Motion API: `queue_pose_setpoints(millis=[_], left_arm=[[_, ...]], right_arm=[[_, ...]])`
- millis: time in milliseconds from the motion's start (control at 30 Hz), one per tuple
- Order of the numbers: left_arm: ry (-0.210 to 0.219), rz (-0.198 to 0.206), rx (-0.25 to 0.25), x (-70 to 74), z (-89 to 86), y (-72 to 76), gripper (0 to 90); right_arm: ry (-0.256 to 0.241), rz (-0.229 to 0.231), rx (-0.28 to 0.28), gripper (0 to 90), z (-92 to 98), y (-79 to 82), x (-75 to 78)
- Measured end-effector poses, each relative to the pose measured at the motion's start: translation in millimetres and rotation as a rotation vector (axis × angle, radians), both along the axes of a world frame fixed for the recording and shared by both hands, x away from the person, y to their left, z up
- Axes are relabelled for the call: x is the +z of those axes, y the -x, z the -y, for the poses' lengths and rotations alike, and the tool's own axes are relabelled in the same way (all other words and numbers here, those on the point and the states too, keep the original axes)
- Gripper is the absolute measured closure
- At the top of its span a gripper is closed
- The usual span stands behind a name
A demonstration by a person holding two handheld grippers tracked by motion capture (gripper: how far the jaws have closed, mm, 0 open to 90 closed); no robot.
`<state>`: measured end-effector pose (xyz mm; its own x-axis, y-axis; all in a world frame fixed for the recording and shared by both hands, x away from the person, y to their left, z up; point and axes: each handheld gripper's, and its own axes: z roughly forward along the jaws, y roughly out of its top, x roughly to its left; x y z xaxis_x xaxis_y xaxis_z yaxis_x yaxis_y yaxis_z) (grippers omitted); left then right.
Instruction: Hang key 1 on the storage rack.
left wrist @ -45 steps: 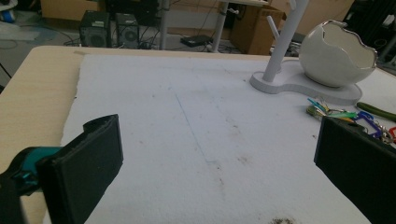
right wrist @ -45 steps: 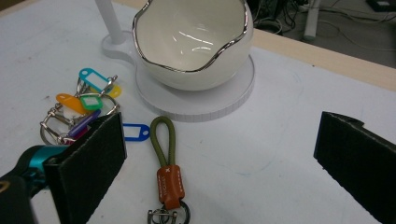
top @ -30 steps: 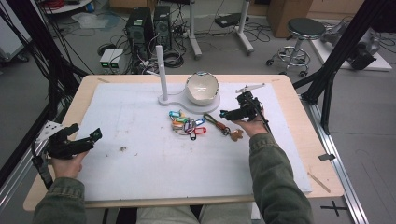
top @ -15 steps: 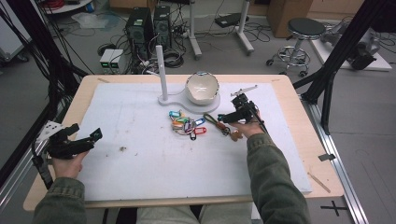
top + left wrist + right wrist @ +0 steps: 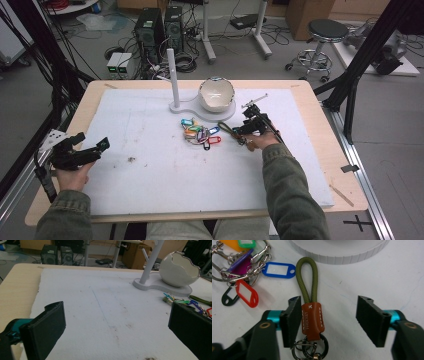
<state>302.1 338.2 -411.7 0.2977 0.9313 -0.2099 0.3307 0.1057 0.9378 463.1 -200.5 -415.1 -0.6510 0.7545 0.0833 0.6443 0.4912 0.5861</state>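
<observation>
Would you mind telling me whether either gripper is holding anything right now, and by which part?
Nothing is held. The right gripper is open around the olive cord key strap's brown leather tab; the left gripper is open over the mat.

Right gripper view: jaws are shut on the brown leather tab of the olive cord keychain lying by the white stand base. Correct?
Not quite. The right gripper is open: in the right gripper view the brown leather tab of the olive cord keychain lies between its jaws against one, well clear of the other. It does lie by the white stand base.

key rings (image 5: pixel 312 350) cut off by bottom edge | stamp (image 5: pixel 305 320) unreadable (tiny)
</observation>
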Motion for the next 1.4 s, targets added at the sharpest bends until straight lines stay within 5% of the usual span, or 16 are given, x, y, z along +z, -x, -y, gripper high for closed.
queue_pose_setpoints(millis=[200,300,333,367,467,833,1400], left_arm=[[0.008,0.003,-0.001,-0.1,-0.1,-0.4,1.7],[0.007,0.001,-0.002,-0.5,0.4,-0.8,1.7],[0.007,0.000,-0.003,-0.5,0.5,-0.9,1.7],[0.007,0.000,-0.003,-0.5,0.5,-0.9,1.7],[0.010,0.003,-0.002,-0.3,0.6,-0.9,1.7],[0.010,0.003,-0.002,-0.3,0.6,-0.7,1.7],[0.023,0.004,-0.002,-0.2,-0.1,-1.0,1.7]], right_arm=[[0.005,-0.037,0.028,47.2,-3.1,-1.2,-5.9],[0.008,-0.077,0.042,58.7,-6.8,-0.3,-8.9],[0.008,-0.077,0.042,58.7,-6.8,-0.3,-8.9],[0.043,-0.063,0.036,72.6,-10.4,2.0,-8.4],[0.060,-0.047,0.044,75.6,-12.7,3.9,-8.3],[0.076,-0.039,0.003,78.2,-11.8,7.2,-4.5],[-0.023,0.033,-0.057,78.1,11.9,18.1,30.0]])
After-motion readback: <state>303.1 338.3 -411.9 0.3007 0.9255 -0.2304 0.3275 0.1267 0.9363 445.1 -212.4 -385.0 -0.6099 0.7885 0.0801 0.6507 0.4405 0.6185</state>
